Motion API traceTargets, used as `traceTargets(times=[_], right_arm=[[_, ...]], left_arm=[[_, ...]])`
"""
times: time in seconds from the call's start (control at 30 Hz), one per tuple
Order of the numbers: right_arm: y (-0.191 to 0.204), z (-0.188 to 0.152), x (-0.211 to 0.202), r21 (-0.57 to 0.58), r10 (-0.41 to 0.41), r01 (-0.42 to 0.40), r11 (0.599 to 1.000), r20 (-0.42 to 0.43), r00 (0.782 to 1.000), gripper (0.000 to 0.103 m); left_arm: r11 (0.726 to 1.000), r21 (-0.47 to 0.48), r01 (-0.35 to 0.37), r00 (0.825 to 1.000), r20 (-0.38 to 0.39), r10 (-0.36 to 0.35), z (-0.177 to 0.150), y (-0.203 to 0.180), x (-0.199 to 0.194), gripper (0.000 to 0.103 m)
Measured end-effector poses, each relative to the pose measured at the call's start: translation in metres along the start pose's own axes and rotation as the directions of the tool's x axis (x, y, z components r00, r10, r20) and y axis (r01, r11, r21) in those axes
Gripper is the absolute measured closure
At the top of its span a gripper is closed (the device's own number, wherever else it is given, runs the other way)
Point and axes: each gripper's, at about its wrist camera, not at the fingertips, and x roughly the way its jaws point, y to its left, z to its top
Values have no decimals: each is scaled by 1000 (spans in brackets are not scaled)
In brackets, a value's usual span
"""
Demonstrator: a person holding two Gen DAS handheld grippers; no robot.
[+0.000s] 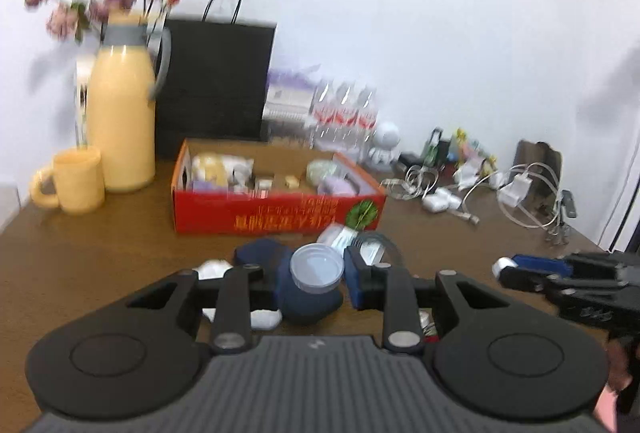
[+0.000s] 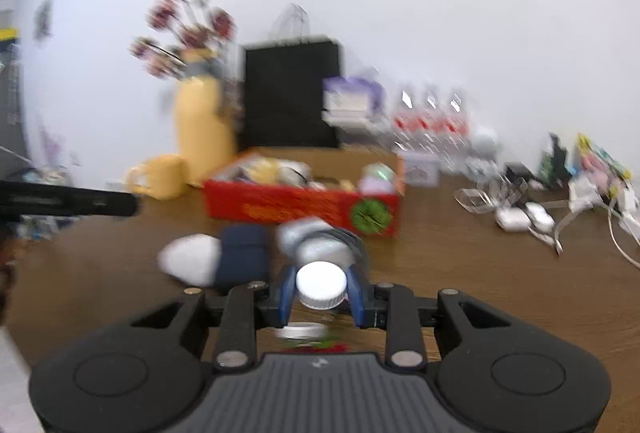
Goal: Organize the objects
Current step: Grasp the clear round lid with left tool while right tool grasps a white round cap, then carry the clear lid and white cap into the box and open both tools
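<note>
My left gripper [image 1: 316, 283] is shut on a small clear round plastic container [image 1: 317, 269], held above the brown table. My right gripper [image 2: 321, 291] is shut on a white ribbed screw cap [image 2: 321, 285]; it also shows at the right edge of the left wrist view [image 1: 532, 271]. A dark blue pouch [image 1: 264, 253] and white items [image 1: 214, 269] lie just past my left fingers. A red open cardboard box [image 1: 276, 211] holding several small items stands behind them; it also shows in the right wrist view [image 2: 300, 205].
A yellow thermos jug [image 1: 120, 113] with flowers and a yellow mug [image 1: 76, 179] stand at the back left. A black paper bag [image 1: 216, 73], water bottles [image 1: 346, 113], white chargers and cables [image 1: 516, 189] and small toys line the wall.
</note>
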Motion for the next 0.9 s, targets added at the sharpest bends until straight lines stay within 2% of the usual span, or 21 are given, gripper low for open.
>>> traceTargets(times=[0.07, 0.13, 0.2, 0.27, 0.33, 0.43, 0.5, 0.57, 0.67, 0.7, 0.77, 0.87, 0.9], right_arm=[[4, 14, -23, -19, 43, -42, 999, 44, 998, 76], [0, 38, -33, -31, 89, -86, 996, 90, 992, 76], [-5, 64, -27, -49, 110, -105, 993, 109, 988, 76], [-10, 95, -2, -78, 108, -100, 992, 109, 988, 76], [-16, 131, 40, -69, 102, -96, 993, 92, 990, 76], [-26, 185, 132, -65, 78, -77, 995, 5, 997, 76], [-31, 208, 201, -94, 29, -35, 995, -68, 997, 76], [-40, 222, 271, -60, 13, -21, 998, -144, 989, 76], [-55, 217, 371, 29, 64, -58, 998, -289, 955, 76], [-57, 212, 397, 31, 75, -68, 997, -322, 944, 76], [-59, 199, 441, 18, 52, -49, 999, -376, 925, 76], [-65, 179, 488, 19, 6, 2, 1000, -447, 895, 76], [-68, 173, 495, 26, -2, 15, 1000, -451, 893, 75]], left_arm=[[999, 33, 24, 999, 44, -25, 15, 1, -9, 73], [996, 41, 78, 995, 66, -81, 38, 7, -6, 73], [992, 47, 118, 991, 56, -121, 67, 16, 11, 73], [992, 61, 112, 993, 35, -114, 99, 23, 46, 73], [994, 64, 84, 996, -2, -84, 130, 31, 96, 73], [1000, -25, -4, 994, -105, 2, 158, 48, 185, 73], [997, -27, -77, 979, -192, 71, 162, 55, 252, 73], [995, -13, -100, 959, -268, 93, 158, 63, 305, 73], [997, -37, -61, 909, -416, 41, 146, 79, 376, 73], [998, -33, -55, 899, -437, 35, 142, 83, 391, 73], [999, -10, -42, 894, -447, 33, 135, 87, 411, 73], [999, -21, -48, 895, -445, 33, 124, 95, 423, 61], [999, -31, -42, 896, -444, 24, 122, 97, 422, 58]])
